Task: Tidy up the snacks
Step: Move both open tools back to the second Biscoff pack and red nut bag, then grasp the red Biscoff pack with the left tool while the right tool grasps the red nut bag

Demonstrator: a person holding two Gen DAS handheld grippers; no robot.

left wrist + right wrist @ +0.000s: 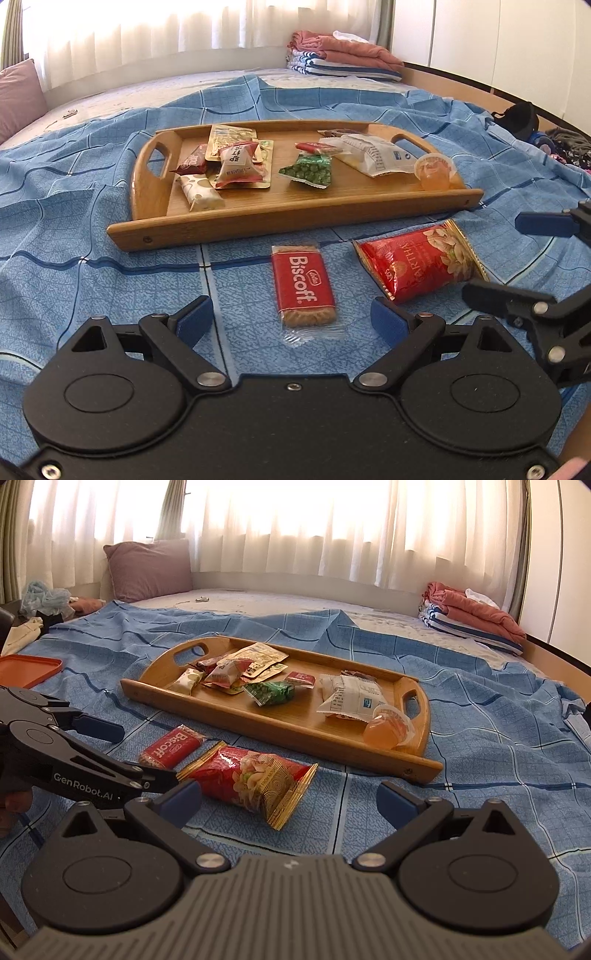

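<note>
A red Biscoff biscuit packet (pixel 303 284) (pixel 173 747) lies on the blue checked sheet in front of the wooden tray (pixel 295 218) (pixel 258 720). Beside it, to the right, lies a red nut bag (pixel 421 266) (pixel 247 779). My left gripper (pixel 291 317) (pixel 129 753) is open, its fingers spread either side of the biscuit packet's near end without touching it. My right gripper (pixel 290 801) (pixel 517 258) is wide open just short of the nut bag, holding nothing. The tray holds several snacks, among them a green pea packet (pixel 308 171), a white packet (pixel 373 155) and a jelly cup (pixel 434 171).
Folded towels (pixel 472 616) sit at the bed's far right and a pink pillow (pixel 147 568) at the far left. An orange lid (pixel 26 670) lies on the sheet to the left. A wooden bed frame (pixel 461 81) and dark clutter (pixel 521 114) border the right side.
</note>
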